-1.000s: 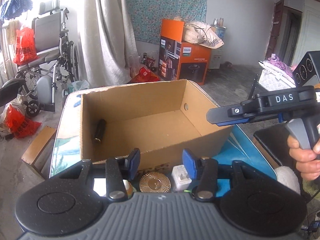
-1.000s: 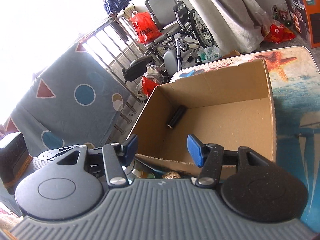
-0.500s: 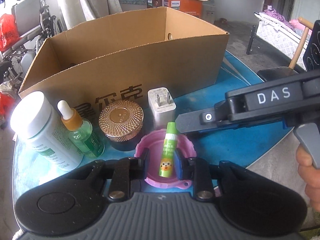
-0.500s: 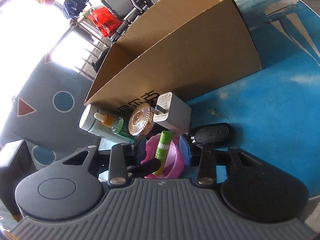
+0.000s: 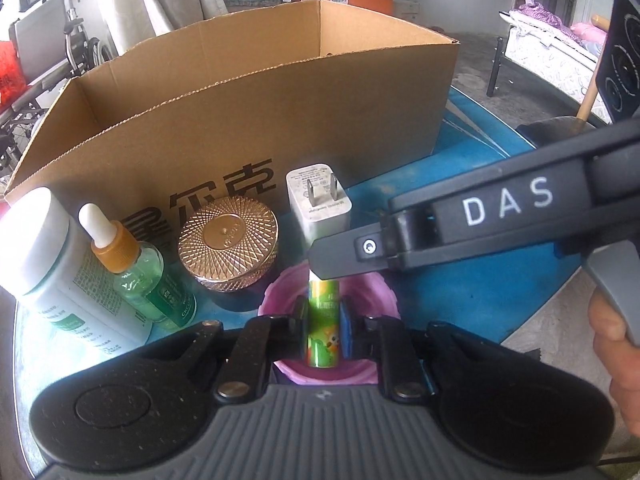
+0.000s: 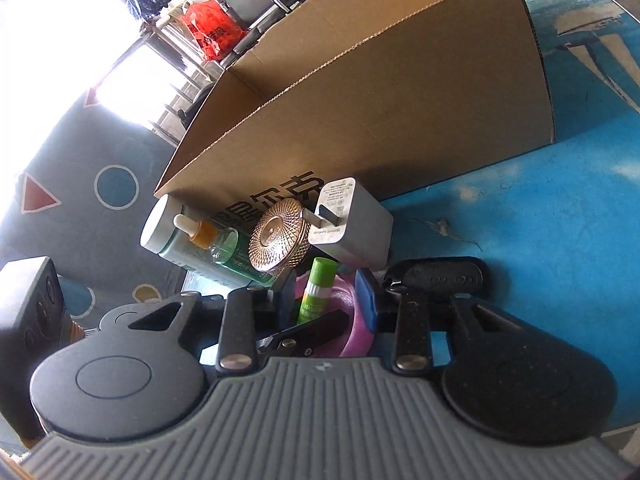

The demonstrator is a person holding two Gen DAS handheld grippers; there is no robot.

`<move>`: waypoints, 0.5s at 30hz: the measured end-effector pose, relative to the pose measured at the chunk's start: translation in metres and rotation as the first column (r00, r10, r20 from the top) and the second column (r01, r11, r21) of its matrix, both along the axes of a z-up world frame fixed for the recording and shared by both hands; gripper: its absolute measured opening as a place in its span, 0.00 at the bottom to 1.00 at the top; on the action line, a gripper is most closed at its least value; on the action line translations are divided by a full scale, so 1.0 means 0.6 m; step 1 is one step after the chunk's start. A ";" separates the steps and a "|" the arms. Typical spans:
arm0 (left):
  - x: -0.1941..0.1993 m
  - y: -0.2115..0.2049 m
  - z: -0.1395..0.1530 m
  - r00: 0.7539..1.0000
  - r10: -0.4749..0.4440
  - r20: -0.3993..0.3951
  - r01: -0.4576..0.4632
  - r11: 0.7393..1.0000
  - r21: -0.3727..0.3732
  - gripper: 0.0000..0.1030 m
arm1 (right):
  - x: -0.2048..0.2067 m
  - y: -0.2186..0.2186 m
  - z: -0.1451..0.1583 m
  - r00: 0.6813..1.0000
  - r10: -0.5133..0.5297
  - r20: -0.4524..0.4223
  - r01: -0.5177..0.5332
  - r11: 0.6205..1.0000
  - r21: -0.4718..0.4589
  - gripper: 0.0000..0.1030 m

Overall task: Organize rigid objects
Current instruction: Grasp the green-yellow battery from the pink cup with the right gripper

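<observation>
The left hand-held gripper (image 5: 323,322) is clamping a green glue stick (image 5: 322,330) between its blue pads, the stick standing upright inside a pink lid (image 5: 376,292) lying on the blue counter (image 5: 472,280) near its front edge. The right hand-held gripper (image 6: 327,294) is reaching in from the right — its jaws are closing around the pink lid (image 6: 352,316), with the glue stick (image 6: 316,292) also between them; whether the pads are pressing the lid yet cannot be told. A hand (image 5: 616,344) is gripping the right tool's trigger handle at the right edge of the left wrist view.

Behind the lid, a row of items is standing just in front of the open cardboard box (image 5: 248,120): a white bottle (image 5: 44,248), a green dropper bottle (image 5: 136,268), a gold-lidded jar (image 5: 228,240) and a white plug adapter (image 5: 320,204), prongs up. A black key fob (image 6: 444,276) is lying on the counter — just beside the right gripper's right finger. The box is sitting toward the counter's far edge.
</observation>
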State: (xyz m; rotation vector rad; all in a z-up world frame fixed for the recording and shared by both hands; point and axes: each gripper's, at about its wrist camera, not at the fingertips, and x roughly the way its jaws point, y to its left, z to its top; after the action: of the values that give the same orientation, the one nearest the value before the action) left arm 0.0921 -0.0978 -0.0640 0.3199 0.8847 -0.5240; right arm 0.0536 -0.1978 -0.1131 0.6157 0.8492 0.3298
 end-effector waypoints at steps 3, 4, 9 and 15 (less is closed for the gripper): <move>-0.006 -0.003 -0.002 0.999 -0.014 0.029 0.014 1.000 0.010 0.16 | 0.006 -0.001 -0.006 1.000 -0.008 -0.009 0.008 1.000 0.005 0.30; -0.009 -0.005 -0.003 0.999 -0.020 0.037 0.019 1.000 0.013 0.16 | 0.007 -0.002 -0.008 1.000 -0.011 -0.011 0.011 1.000 0.011 0.29; -0.034 -0.012 -0.002 0.994 -0.054 0.100 0.051 0.998 0.039 0.16 | 0.010 -0.003 -0.012 1.000 -0.017 -0.002 0.017 1.000 0.022 0.24; -0.056 -0.017 0.004 0.985 -0.080 0.155 0.071 0.995 0.063 0.16 | 0.000 -0.001 0.000 0.999 -0.015 0.035 0.015 1.000 0.005 0.18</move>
State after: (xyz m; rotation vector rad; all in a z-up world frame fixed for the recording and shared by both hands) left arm 0.0583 -0.1083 -0.0616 0.4428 0.7368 -0.5369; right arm 0.0534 -0.1983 -0.1132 0.6182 0.8101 0.3284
